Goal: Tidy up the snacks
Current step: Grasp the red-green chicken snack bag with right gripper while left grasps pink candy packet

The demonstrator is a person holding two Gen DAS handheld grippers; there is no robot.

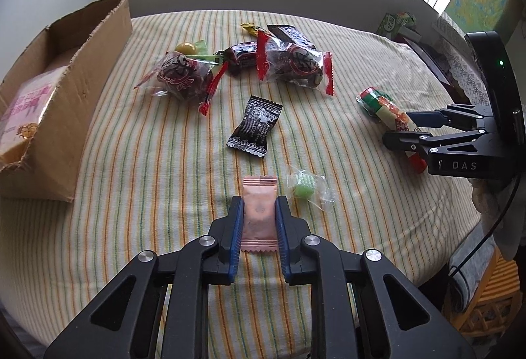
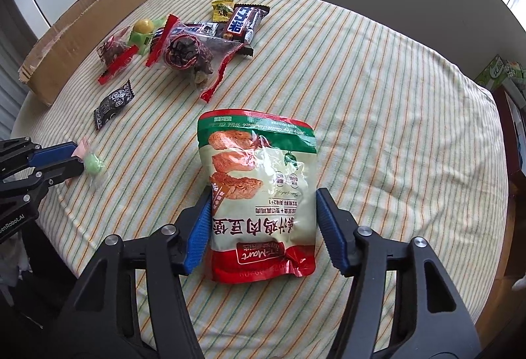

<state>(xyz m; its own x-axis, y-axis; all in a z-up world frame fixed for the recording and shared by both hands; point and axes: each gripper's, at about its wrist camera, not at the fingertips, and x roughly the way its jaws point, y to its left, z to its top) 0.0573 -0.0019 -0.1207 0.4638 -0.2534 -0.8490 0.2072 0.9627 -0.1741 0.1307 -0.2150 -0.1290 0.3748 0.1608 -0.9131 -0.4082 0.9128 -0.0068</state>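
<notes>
The left gripper [image 1: 259, 219] clamps the light, crinkly pink sachet [image 1: 259, 211] mid-body near the surface's front edge; the right gripper's [image 2: 263, 220] jaws straddle the soft pouch [image 2: 259, 191], seemingly not yet pinching.

Tablecloth [image 1: 328, 135] was cream with green-orange stripes; beside the brown cardboard box [image 1: 82, 69], a black patterned candy wrapper [image 1: 254, 122]; pink sachet [image 1: 259, 214]; red-green snack pouch [image 2: 263, 194].

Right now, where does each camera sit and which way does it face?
Left wrist: on the left gripper, looking steeply down at the pink candy packet pinched between its jaws; right gripper at right.
Right wrist: on the right gripper, looking down at the red-green snack pouch between its jaws; left gripper at left.
Shared: striped tablecloth, cardboard box, black candy wrapper.
</notes>
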